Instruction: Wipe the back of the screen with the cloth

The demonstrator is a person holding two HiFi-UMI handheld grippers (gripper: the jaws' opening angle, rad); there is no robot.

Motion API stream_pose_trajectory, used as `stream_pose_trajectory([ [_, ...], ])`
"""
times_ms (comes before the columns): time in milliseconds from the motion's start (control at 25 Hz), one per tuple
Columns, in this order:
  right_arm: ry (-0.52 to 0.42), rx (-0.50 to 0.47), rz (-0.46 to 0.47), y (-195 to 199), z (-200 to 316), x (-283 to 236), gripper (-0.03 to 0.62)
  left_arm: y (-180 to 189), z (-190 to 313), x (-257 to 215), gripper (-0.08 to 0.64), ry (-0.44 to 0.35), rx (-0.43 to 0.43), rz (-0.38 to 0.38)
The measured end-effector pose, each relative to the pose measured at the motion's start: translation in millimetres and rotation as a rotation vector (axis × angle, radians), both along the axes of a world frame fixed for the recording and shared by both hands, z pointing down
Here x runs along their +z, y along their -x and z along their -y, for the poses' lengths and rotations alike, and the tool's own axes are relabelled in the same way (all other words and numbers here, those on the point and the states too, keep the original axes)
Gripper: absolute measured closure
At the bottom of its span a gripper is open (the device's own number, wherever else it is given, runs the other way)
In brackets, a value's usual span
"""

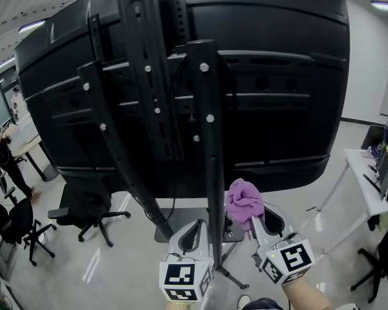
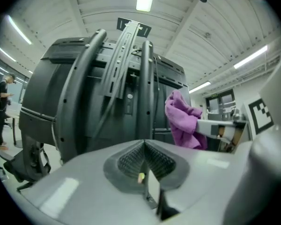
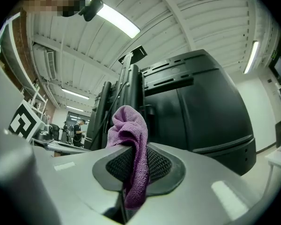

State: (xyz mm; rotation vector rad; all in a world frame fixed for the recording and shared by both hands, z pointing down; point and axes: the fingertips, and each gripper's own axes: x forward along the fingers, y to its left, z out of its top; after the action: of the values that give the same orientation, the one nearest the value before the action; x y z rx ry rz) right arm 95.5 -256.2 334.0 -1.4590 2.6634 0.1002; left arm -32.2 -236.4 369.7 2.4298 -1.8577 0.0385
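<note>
My right gripper [image 1: 257, 221] had its jaws clamped on the purple cloth [image 1: 244, 199], bunched upward at five o'clock of the screen [image 1: 278, 89] so the wad could meet its back. My left gripper [image 1: 195, 232], jaws together and empty, waited beside the stand post [image 1: 210, 141].

Right gripper [image 3: 133, 172] clamping purple cloth [image 3: 129, 130], black screen [image 3: 196, 107] beyond

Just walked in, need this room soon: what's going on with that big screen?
Two handheld tools are up behind a large black screen on a stand. The right tool is shut on a purple cloth, held near the screen's lower edge; no contact shows. The left tool is shut and empty, low beside the stand.
</note>
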Motion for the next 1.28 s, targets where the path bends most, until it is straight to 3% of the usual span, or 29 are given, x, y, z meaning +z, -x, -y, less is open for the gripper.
stream_pose_trajectory([
  [440,-0.006,-0.167,0.016,234,-68,-5,0.540,230,-87,-3,0.552,0.035,-0.146,0.008],
  [680,0.040,-0.230,-0.007,326,-85,15,0.540,325,-118,7,0.552,0.046,-0.228,-0.038],
  [960,0.058,-0.244,-0.047,402,-58,31,0.540,408,-114,3,0.552,0.027,-0.312,-0.036],
  [1280,0.023,-0.065,-0.005,447,42,19,0.540,462,-54,10,0.552,0.042,-0.280,-0.004],
])
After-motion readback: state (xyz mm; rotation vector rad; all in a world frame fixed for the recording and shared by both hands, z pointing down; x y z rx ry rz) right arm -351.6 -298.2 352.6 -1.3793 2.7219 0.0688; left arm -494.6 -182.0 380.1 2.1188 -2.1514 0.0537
